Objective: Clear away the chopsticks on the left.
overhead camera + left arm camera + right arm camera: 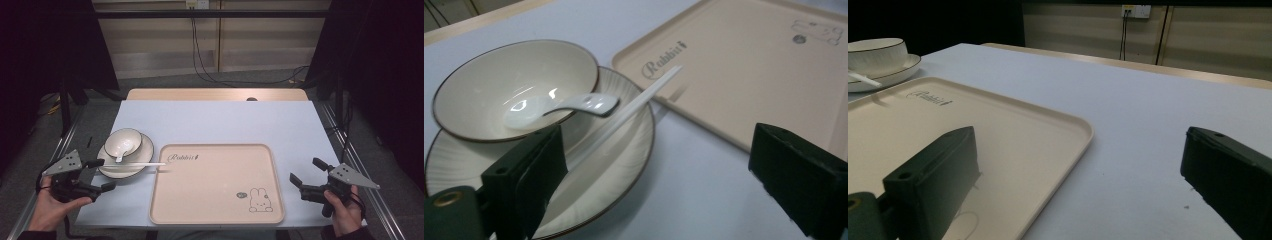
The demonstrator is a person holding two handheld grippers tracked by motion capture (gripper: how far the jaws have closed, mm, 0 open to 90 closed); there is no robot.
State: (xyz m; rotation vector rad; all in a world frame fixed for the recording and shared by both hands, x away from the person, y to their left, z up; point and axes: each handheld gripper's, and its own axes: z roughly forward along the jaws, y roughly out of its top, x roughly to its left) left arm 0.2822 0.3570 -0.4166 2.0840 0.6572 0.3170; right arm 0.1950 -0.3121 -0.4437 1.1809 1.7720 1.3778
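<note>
At the bottom corners of the high view, two hands are holding the tools: the left gripper [101, 175] is sitting at the lower left of the frame and the right gripper [306, 171] at the lower right, both with jaws spread wide and nothing between them. In the left gripper view its two black jaws are rising from the bottom edge, well apart, framing bare tabletop.

Just beyond the left gripper, a cream plate [143, 160] with a dark rim is resting on the pale table [220, 120], and a bowl [123, 141] is sitting on it toward the plate's upper left. A white ceramic spoon [555, 107] is lying in the bowl, its handle hanging over the bowl's rim toward the centre of the left gripper view. A white chopstick [134, 164] is lying across the plate, its far end reaching over the edge of the tray [215, 210].

The beige tray is occupying the centre of the high view, carrying a script word at its upper left and a rabbit drawing [260, 200] at its lower right. Cables [210, 75] are trailing across the floor at the top of the frame.
</note>
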